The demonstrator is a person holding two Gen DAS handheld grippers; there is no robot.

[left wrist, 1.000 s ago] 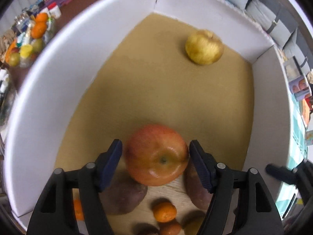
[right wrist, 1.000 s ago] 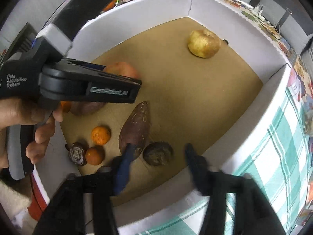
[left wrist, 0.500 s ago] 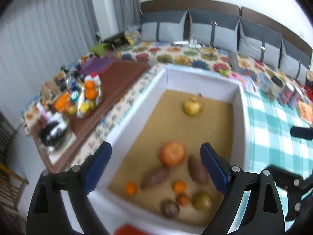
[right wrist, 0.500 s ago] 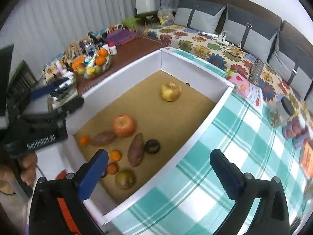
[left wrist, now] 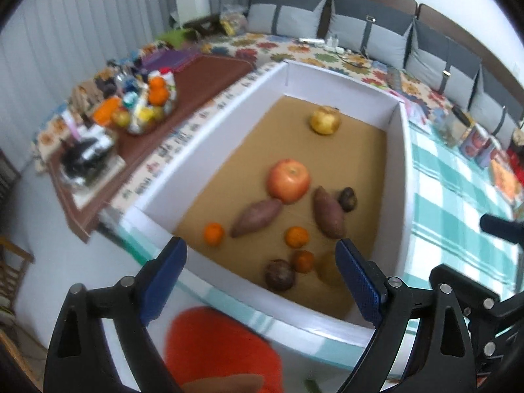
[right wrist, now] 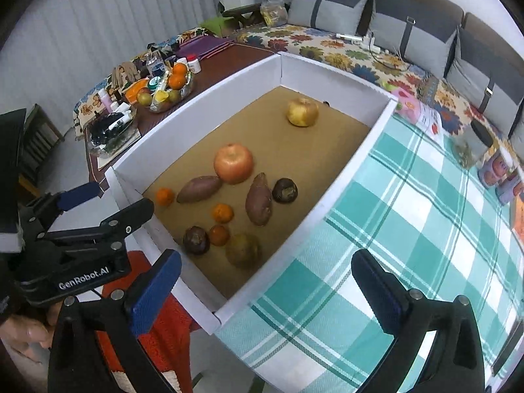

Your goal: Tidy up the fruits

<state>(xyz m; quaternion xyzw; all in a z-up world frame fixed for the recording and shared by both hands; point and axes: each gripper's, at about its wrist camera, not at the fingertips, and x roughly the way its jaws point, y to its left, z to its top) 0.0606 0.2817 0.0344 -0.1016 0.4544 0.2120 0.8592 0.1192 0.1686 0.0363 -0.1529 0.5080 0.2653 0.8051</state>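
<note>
"GenRobot.AI" stands in white on the left claw.

red apple: round, mid box, touching a sweet potato
yellow apple: alone, far end

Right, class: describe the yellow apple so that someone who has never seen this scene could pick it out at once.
Find the big white-walled box with the brown floor, on the checked cloth. Look toward its far end, away from the cluster of fruit. There the yellow apple sits alone, pale gold, unlike the red apple among the sweet potatoes.
</note>
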